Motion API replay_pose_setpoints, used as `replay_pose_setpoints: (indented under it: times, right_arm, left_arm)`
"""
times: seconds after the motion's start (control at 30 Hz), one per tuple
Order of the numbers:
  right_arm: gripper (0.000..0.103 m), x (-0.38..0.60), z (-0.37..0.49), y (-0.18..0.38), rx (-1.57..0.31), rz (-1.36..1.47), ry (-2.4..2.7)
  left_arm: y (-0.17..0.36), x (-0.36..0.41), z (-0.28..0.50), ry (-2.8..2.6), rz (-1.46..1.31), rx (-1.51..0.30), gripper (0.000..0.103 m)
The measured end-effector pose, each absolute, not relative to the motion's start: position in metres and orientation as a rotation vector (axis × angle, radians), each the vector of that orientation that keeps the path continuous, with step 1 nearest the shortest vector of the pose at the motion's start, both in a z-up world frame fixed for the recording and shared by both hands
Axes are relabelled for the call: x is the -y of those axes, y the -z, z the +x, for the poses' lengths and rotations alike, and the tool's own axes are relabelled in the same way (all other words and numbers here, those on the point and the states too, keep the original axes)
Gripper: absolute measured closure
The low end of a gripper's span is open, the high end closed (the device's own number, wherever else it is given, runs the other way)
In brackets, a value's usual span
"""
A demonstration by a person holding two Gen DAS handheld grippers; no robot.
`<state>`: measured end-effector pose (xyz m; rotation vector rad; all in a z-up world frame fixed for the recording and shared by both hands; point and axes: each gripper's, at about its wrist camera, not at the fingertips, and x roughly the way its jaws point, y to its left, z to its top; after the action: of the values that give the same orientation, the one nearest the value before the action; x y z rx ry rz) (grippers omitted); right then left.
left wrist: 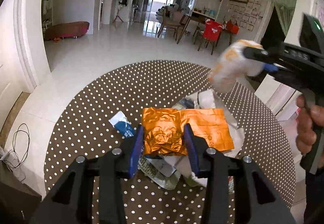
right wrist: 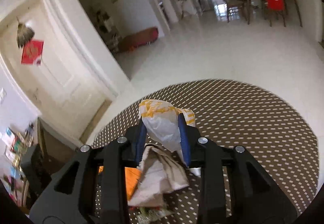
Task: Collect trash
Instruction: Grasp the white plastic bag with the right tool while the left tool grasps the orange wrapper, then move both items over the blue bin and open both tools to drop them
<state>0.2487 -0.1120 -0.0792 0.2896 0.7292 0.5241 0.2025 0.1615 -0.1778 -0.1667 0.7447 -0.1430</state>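
A crumpled orange foil wrapper point(left wrist: 172, 128) lies on top of a trash pile on the round brown polka-dot table point(left wrist: 101, 102). My left gripper point(left wrist: 164, 139) is shut on the wrapper's near crumpled end, a blue pad on each side. My right gripper point(right wrist: 164, 130) is shut on a white paper wad with yellow print point(right wrist: 162, 122) and holds it above the table. The same wad point(left wrist: 230, 66) shows blurred in the left wrist view, high at the right, in the right gripper point(left wrist: 261, 60). Crumpled paper point(right wrist: 162, 173) and an orange scrap point(right wrist: 131, 181) lie below it.
A blue and white packet point(left wrist: 123, 124), a clear printed wrapper point(left wrist: 160, 171) and white paper point(left wrist: 204, 98) make up the pile. Beyond the table's far edge is white tiled floor point(left wrist: 121, 51), with dining chairs point(left wrist: 210, 33) and a red bench point(left wrist: 66, 29) far off. A cable point(left wrist: 18, 143) lies at the left.
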Motion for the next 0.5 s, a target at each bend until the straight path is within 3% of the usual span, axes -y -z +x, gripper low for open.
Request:
replay_pose_setpoints:
  times: [0.5]
  right_arm:
    - [0.073, 0.247, 0.196, 0.083, -0.707, 0.481, -0.425]
  left_arm:
    - [0.113, -0.104, 0.187, 0.215, -0.116, -0.618, 0.063]
